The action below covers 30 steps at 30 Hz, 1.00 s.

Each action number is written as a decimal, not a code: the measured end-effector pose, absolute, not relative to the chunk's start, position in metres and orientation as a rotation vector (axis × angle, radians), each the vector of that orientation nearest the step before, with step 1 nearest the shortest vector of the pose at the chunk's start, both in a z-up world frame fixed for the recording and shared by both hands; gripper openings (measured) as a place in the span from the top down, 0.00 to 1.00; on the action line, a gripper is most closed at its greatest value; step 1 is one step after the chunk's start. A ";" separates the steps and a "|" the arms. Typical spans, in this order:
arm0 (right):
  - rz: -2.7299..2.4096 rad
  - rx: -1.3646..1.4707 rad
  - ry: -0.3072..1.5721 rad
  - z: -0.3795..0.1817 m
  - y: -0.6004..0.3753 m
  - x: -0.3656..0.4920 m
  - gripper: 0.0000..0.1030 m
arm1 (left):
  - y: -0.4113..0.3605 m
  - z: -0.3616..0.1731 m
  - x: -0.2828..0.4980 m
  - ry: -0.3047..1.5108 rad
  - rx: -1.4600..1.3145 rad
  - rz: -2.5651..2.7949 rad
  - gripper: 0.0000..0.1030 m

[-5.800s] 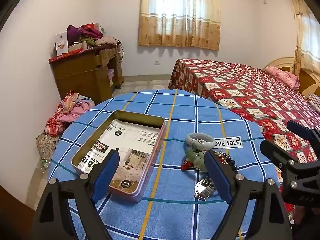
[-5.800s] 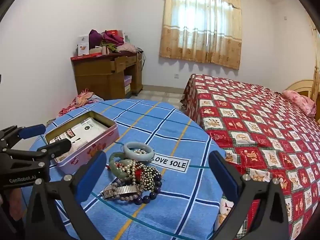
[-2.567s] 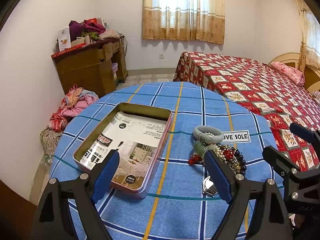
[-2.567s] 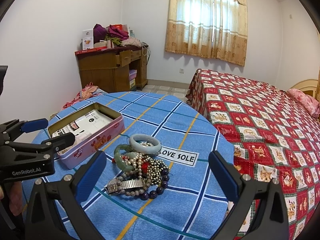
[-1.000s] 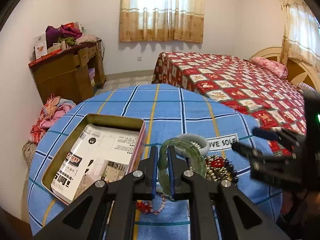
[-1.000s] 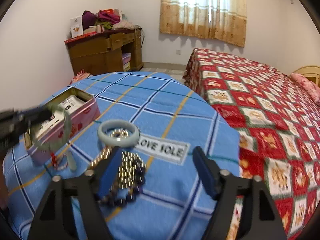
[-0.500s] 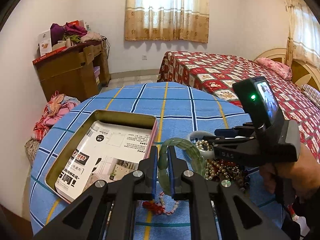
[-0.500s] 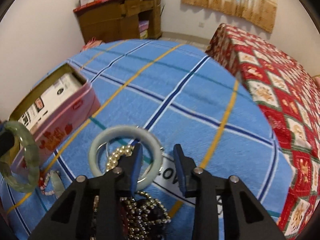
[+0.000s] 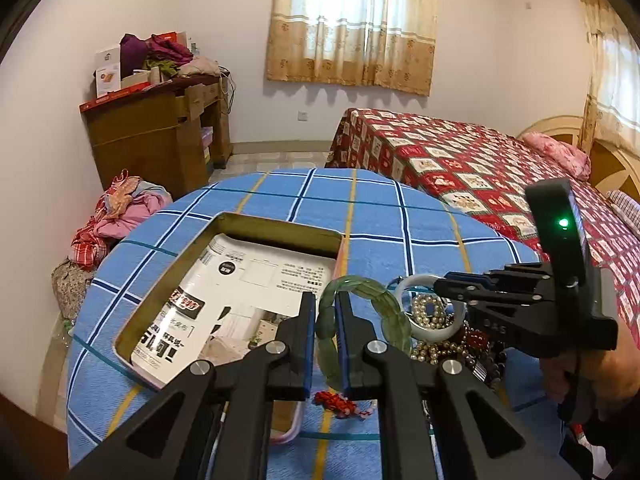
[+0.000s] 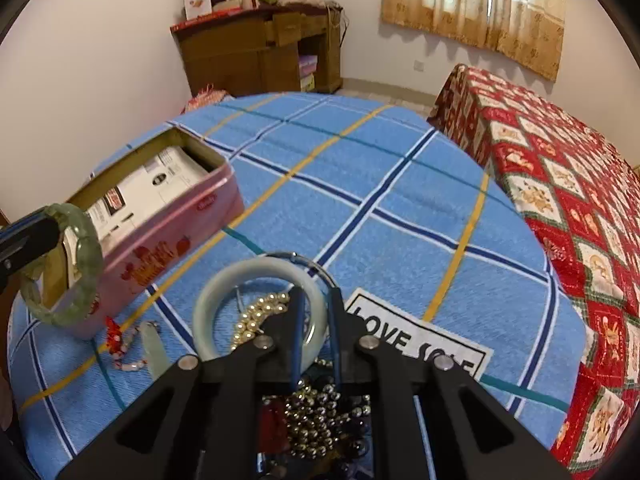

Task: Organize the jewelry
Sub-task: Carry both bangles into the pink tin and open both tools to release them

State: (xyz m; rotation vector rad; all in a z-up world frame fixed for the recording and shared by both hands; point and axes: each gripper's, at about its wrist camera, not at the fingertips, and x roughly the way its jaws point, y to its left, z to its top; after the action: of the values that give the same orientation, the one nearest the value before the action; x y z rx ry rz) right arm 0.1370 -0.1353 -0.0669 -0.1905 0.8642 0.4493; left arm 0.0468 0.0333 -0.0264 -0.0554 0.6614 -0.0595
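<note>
My left gripper (image 9: 325, 320) is shut on a green jade bangle (image 9: 384, 304), held upright just off the near right corner of the open tin box (image 9: 280, 226). The right wrist view shows that green bangle (image 10: 80, 248) beside the tin's pink wall (image 10: 180, 232). My right gripper (image 10: 316, 320) points down at the jewelry pile. Its jaws are closing, and the pads pinch the right rim of a pale jade bangle (image 10: 208, 312) lying on the cloth. The left wrist view shows the right gripper (image 9: 440, 286) on that pale bangle (image 9: 416, 280).
Pearl and dark bead strings (image 10: 320, 412) lie heaped under the right gripper. A red bead string (image 10: 114, 332) and a pale pendant (image 10: 154, 348) lie by the tin. The round table has a blue checked cloth with a LOVE SOLE label (image 10: 416, 344). A bed (image 9: 460, 152) stands right, a wooden desk (image 9: 160, 128) behind.
The right gripper came down over the jewelry pile and its jaws narrowed from wide open onto the pale bangle's rim. The left gripper, green bangle still clamped, drifted slightly toward the tin.
</note>
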 end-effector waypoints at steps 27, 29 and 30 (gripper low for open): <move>0.514 -0.202 0.769 -0.029 -0.099 0.132 0.87 | 0.069 -0.023 0.054 0.655 -0.074 0.018 0.91; 0.522 -0.203 0.766 -0.026 -0.093 0.134 0.87 | 0.074 -0.021 0.058 0.651 -0.068 0.030 0.91; 0.526 -0.205 0.765 -0.025 -0.089 0.136 0.87 | 0.078 -0.021 0.060 0.649 -0.064 0.038 0.91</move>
State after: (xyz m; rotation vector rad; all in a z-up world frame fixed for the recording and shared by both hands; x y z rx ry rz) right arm 0.1361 -0.0888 -0.0247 -0.2052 0.7652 0.5264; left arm 0.0599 0.0782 -0.0211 -0.0635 0.6486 0.0379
